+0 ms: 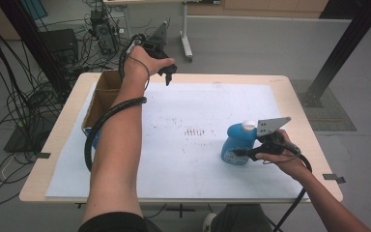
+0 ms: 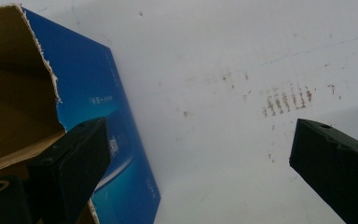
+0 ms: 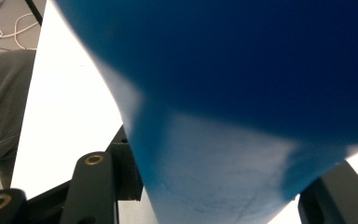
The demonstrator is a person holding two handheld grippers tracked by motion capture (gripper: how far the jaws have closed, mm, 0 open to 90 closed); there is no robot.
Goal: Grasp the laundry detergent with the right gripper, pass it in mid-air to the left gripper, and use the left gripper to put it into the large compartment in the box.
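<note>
Blue plastic bottle (image 3: 242, 93) sits closest to the lens in the right gripper view: smooth, glossy, rounded body, blurred, with a paler label patch low in frame; black jaws press it from lower left and lower right. Right gripper (image 1: 241, 152) is clamped on the bottle's lower body, reaching in from the right. High view puts the bottle (image 1: 237, 142) right of centre, upright on the white sheet (image 1: 198, 169), squat teardrop shape with a white cap; the gripper view hides cap and outline. Sheet is matte, scuffed with brownish marks near centre, laid over a pale wood table (image 1: 299, 111).

Left gripper (image 1: 168, 71) hangs at upper centre of the high view, raised over the table's far edge, well apart from the bottle. Left gripper view shows its matte black jaws wide apart with nothing between them, bare sheet beneath. Cardboard box (image 2: 18, 93) at left there: raw brown torn-edged flap inside, glossy blue printed outside. High view shows the box (image 1: 104, 92) at upper left, open-topped.
</note>
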